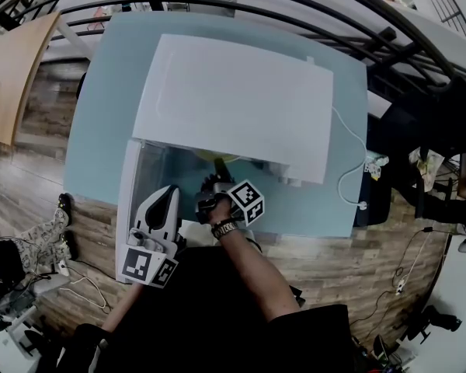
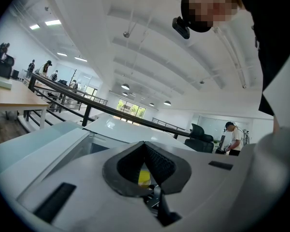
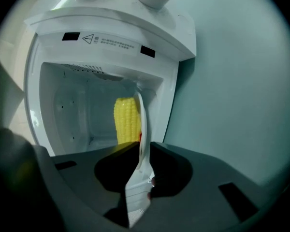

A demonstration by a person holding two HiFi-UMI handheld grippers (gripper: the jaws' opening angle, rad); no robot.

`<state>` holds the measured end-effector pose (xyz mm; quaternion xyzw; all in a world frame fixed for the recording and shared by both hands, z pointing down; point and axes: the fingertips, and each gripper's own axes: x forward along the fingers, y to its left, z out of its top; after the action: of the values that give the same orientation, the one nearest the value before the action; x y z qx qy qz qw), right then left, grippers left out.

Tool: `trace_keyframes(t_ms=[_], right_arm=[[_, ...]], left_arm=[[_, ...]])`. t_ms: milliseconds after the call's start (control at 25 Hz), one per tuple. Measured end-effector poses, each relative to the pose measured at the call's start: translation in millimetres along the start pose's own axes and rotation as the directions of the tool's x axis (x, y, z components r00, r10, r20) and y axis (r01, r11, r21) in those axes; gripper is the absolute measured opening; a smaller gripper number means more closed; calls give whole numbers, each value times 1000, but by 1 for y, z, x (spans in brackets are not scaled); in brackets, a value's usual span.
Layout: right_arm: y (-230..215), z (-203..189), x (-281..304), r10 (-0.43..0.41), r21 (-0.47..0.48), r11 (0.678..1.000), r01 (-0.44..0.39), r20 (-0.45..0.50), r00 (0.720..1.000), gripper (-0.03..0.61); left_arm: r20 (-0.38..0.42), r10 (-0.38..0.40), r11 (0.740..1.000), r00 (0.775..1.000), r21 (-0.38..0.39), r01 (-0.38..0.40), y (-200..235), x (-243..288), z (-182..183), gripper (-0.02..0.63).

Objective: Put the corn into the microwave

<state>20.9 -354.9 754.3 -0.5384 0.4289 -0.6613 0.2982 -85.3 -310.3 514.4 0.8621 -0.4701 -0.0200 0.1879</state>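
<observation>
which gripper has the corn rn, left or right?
The right gripper: its jaws pinch the wrapper edge, with the corn hanging in front of the open microwave. The left gripper is shut on nothing.

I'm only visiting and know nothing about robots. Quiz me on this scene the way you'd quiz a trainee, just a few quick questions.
1. True or false: the door of the microwave is shut.
2. What holds the wrapped corn in front of the microwave's opening? A) a bare hand B) the right tool C) nothing, it lies loose
3. Fill in: the microwave stands on a pale blue ____.

Key
1. False: the door is swung open.
2. B: its jaws pinch the wrapping's edge.
3. table
</observation>
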Motion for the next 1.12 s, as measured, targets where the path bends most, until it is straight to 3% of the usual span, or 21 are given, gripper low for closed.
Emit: trace_keyframes(t_ms=[160, 1120], right_arm=[[4, 4, 0, 11, -4, 1000, -11, 7, 1000, 28], [9, 13, 26, 31, -32, 999, -32, -45, 998, 25]], left_arm=[[1, 1, 1000, 1000, -1, -1, -2, -3, 0, 3], [-4, 32, 999, 999, 23, -32, -12, -8, -5, 3]])
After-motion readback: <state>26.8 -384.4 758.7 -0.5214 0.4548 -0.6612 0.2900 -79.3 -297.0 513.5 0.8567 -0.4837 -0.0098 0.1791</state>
